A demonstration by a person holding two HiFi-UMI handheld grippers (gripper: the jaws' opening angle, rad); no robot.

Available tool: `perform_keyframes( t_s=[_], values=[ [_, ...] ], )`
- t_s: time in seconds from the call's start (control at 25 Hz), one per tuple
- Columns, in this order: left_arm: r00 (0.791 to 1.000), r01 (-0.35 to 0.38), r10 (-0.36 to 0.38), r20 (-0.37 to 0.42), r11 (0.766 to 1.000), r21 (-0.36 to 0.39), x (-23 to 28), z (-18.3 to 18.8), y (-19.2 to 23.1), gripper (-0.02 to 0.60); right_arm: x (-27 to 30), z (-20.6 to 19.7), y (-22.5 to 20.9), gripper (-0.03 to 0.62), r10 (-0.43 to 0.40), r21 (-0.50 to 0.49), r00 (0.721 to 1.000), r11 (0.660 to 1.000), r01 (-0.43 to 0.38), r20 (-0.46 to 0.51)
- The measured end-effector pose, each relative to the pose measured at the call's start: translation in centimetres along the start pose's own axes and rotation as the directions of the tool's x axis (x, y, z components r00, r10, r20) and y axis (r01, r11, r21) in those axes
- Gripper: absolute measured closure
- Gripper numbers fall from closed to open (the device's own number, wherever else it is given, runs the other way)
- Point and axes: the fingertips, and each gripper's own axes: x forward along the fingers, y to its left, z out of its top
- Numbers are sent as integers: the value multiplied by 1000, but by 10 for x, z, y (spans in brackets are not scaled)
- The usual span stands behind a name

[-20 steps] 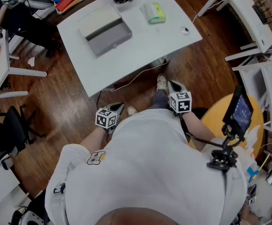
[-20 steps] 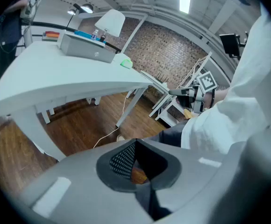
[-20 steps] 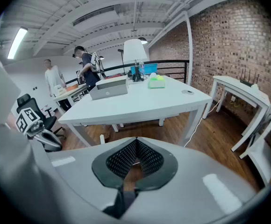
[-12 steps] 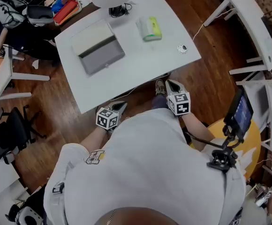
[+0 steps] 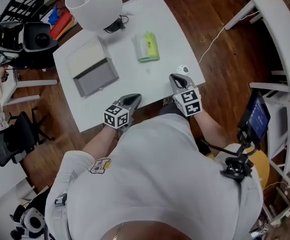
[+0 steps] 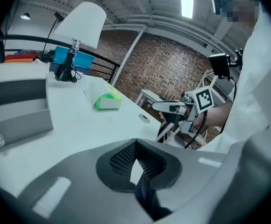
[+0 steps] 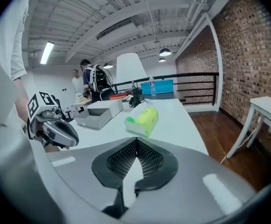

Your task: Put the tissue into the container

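Currently both grippers hover at the near edge of the white table [image 5: 152, 79]. The left gripper [image 5: 133, 99] and the right gripper [image 5: 176, 79] are each clenched shut on nothing. The green tissue pack [image 5: 147, 47] lies further out on the table, well apart from the open grey container [image 5: 91, 74] to its left. A white lamp [image 5: 94, 5] stands at the far edge.

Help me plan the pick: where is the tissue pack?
In the head view, the green-and-white tissue pack lies on the white table, right of the open grey container and ahead of the right gripper.
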Motion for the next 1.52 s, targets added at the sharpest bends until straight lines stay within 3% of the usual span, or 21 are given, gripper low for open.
perform_keyframes(
  t_s=[0.12,0.2,0.36,0.56,0.64,0.76,0.84,0.88,1.04,1.16,1.28,1.4,1.52],
  values=[
    [1000,-11,11,-13,1000,-10,24,15,-1,581,19,34,-29,594,66,-96,998,993,-66,4],
    [999,-28,27,-19,999,-16,36,25,3,581,35,54,-45,586,111,-107,994,988,-112,-19],
    [996,-89,89,-5,994,-65,53,39,11,581,79,77,-70,471,162,7,981,987,-162,-104],
    [986,-148,159,56,977,-156,63,61,29,581,134,93,-62,306,102,167,983,983,-77,-151],
    [971,-201,223,90,957,-208,66,70,44,580,149,91,-51,250,82,198,983,979,-49,-167],
    [926,-305,352,136,910,-281,65,84,75,474,162,80,-35,191,75,228,976,973,-27,-204],
    [906,-336,392,162,896,-290,63,98,94,457,168,77,-31,191,85,240,972,970,-31,-217],
    [906,-334,389,169,900,-280,63,106,101,457,169,76,-30,191,90,247,971,968,-33,-221],
    [946,-239,281,164,942,-235,78,127,110,456,173,71,-31,205,91,273,967,962,-23,-239],
    [959,-194,234,160,953,-232,88,131,106,456,174,63,-34,271,79,278,958,961,0,-275],
    [960,-181,225,164,952,-247,93,127,101,456,175,59,-32,306,71,254,953,967,7,-294],
    [961,-167,214,175,954,-249,96,129,97,456,175,60,-36,417,36,204,952,979,28,-305],
    [962,-155,203,181,957,-247,100,131,93,456,174,61,-37,453,28,178,951,984,29,-307]
  ],
)
